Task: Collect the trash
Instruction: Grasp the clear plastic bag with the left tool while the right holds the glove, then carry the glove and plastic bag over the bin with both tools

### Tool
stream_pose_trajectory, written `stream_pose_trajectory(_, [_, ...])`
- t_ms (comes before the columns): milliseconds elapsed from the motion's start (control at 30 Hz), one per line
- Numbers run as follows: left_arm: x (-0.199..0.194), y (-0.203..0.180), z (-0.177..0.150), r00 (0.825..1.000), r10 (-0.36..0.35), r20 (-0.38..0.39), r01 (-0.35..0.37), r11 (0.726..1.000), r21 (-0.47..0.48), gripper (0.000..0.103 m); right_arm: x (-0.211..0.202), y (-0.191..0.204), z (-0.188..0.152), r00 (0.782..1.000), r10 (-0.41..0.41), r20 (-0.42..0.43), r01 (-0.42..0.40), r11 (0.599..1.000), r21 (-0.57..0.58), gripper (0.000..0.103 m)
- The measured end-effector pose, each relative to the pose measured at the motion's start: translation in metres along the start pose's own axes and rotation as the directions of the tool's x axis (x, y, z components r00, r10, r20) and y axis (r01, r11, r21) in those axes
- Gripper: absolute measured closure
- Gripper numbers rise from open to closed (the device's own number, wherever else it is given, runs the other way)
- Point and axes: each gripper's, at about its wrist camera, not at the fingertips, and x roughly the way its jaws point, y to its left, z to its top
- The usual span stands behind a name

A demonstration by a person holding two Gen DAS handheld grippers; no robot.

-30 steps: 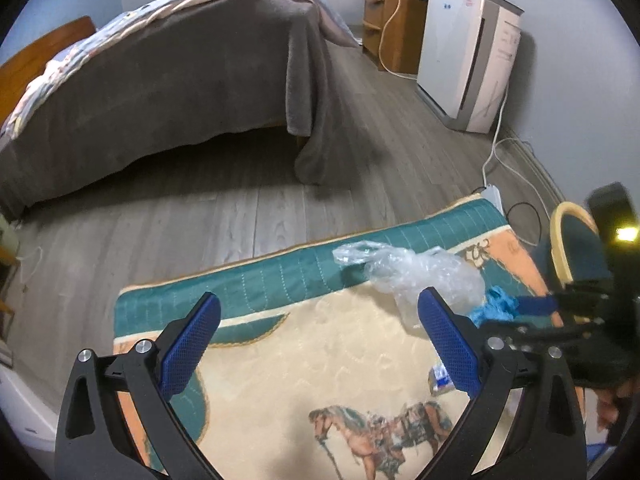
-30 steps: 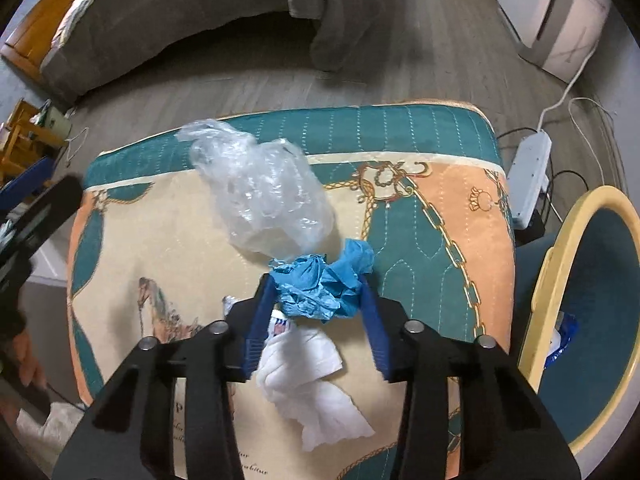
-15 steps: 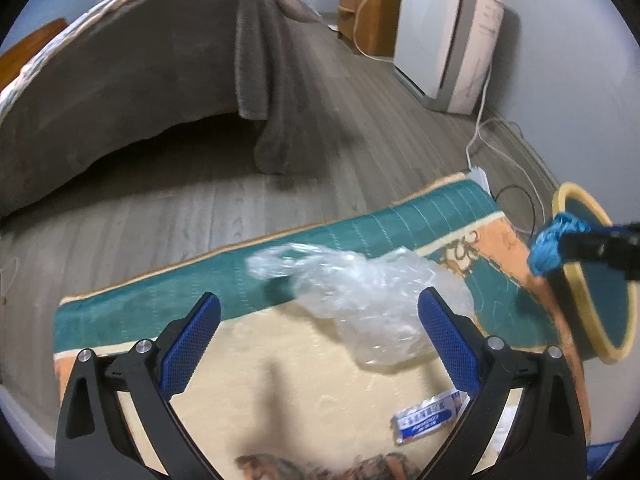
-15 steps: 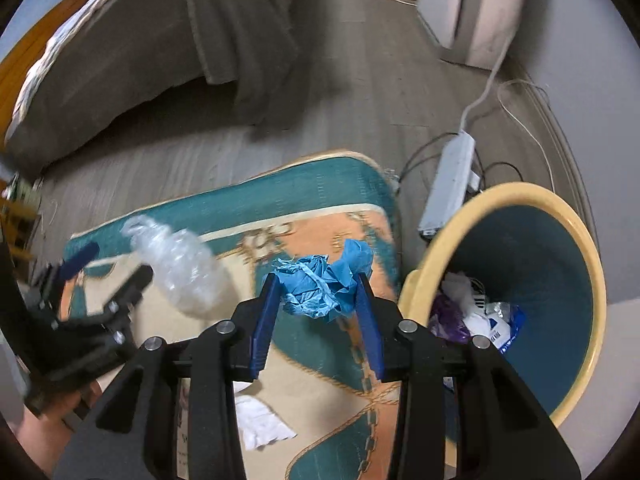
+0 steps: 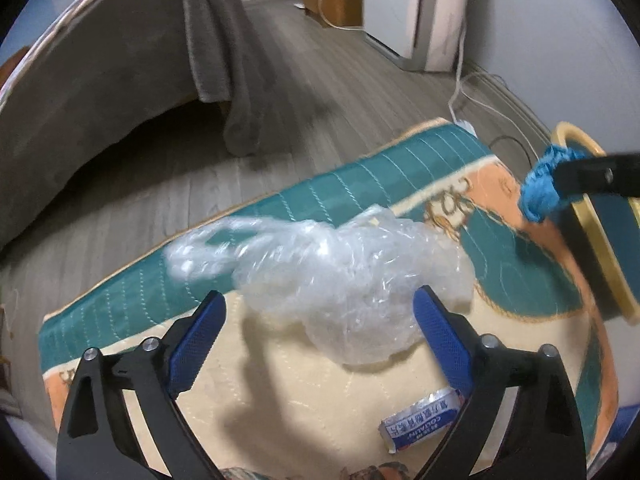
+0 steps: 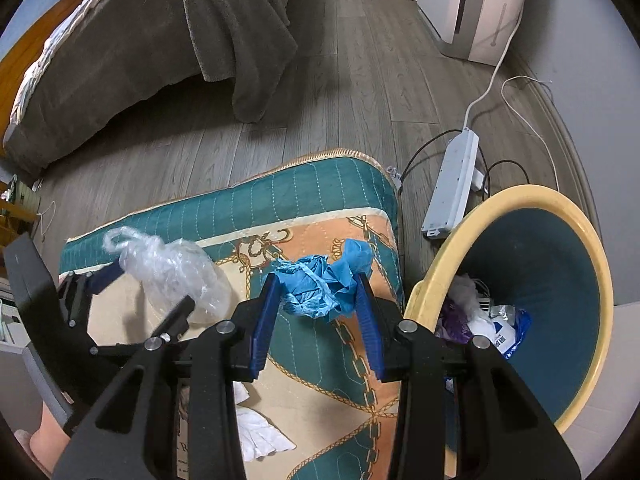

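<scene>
My right gripper [image 6: 316, 280] is shut on a crumpled blue glove [image 6: 320, 286] and holds it above the patterned rug [image 6: 304, 200], just left of the yellow-rimmed trash bin [image 6: 540, 200]. The glove also shows in the left wrist view [image 5: 540, 184]. My left gripper [image 5: 320, 320] is open, its fingers on either side of a crumpled clear plastic bag [image 5: 340, 272] that lies on the rug [image 5: 360, 184]. The bag also shows in the right wrist view [image 6: 176, 272]. A small blue-and-white packet [image 5: 420, 424] lies near my left gripper. A white tissue [image 6: 260, 432] lies on the rug.
The bin holds several pieces of trash [image 6: 488, 316]. A white power strip [image 6: 452, 192] with cables lies on the wood floor behind the bin. A bed with a grey blanket [image 6: 160, 40] stands at the far left. A white appliance [image 6: 472, 4] stands by the wall.
My right gripper has lifted the blue glove off the rug and carried it right, toward the bin. My left gripper has moved forward until its open fingers flank the plastic bag.
</scene>
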Motion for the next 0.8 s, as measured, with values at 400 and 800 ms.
stream_pose_trajectory(400, [-0.019, -0.011, -0.007, 0.999, -0.043, 0.032, 0.04, 0.997, 0.07, 0.072, -0.013, 0.002, -0.007, 1.0, -0.008, 0.018, 0.008, 1.0, -0.008, 0.065])
stream_pose_trajectory(800, [-0.084, -0.004, -0.018, 0.991, -0.027, 0.128, 0.025, 1.0, 0.017, 0.075, -0.043, 0.007, -0.021, 0.998, -0.01, 0.065, 0.012, 0.999, -0.03, 0.065])
